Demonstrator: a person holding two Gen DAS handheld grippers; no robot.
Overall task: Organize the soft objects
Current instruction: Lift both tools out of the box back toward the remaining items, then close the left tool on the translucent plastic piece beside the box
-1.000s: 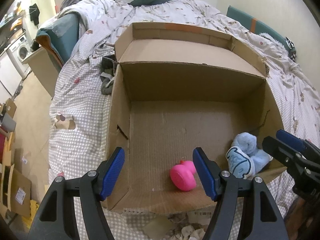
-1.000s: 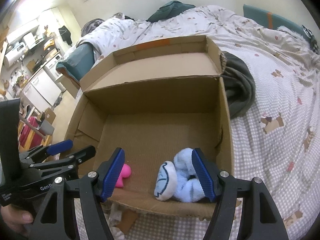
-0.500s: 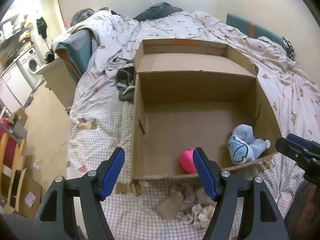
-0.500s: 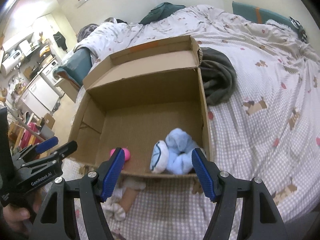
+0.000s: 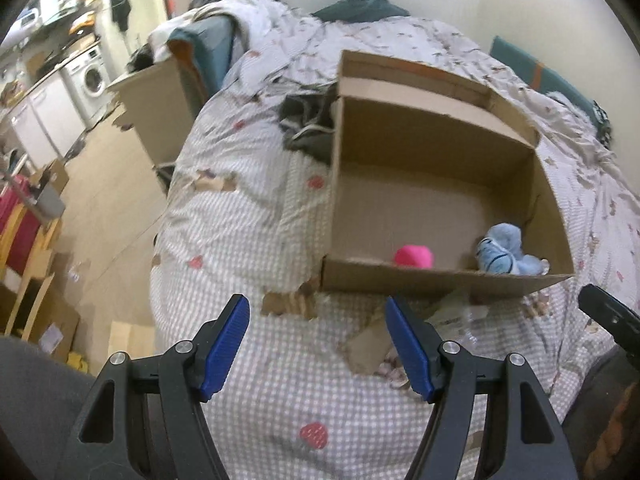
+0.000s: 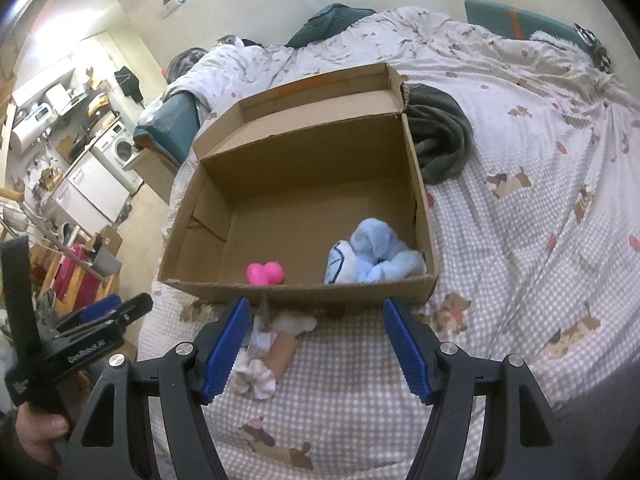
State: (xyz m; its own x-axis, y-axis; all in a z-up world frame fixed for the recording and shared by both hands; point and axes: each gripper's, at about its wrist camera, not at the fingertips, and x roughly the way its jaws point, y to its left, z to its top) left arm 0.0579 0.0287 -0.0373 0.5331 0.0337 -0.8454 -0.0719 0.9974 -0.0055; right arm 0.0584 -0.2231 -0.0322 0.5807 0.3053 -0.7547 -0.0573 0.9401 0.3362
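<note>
The bed (image 6: 540, 208), covered by a checked, animal-print quilt, carries an open brown cardboard box (image 6: 304, 160). Inside the box, against its near wall, lie a light-blue plush toy (image 6: 376, 256) and, well apart to its left, a small bright-pink soft toy (image 6: 266, 273); both count as stowed. A dark grey garment (image 6: 440, 140) lies outside, touching the box's far right corner, and small white fabric pieces (image 6: 256, 376) lie on the quilt just before the box; these appear to remain. The left gripper (image 5: 316, 348) and right gripper (image 6: 316, 348) both stand wide and empty.

Pink plush (image 6: 265, 273) and pale-blue plush (image 6: 374, 257), apart inside open cardboard box (image 6: 304, 294)
</note>
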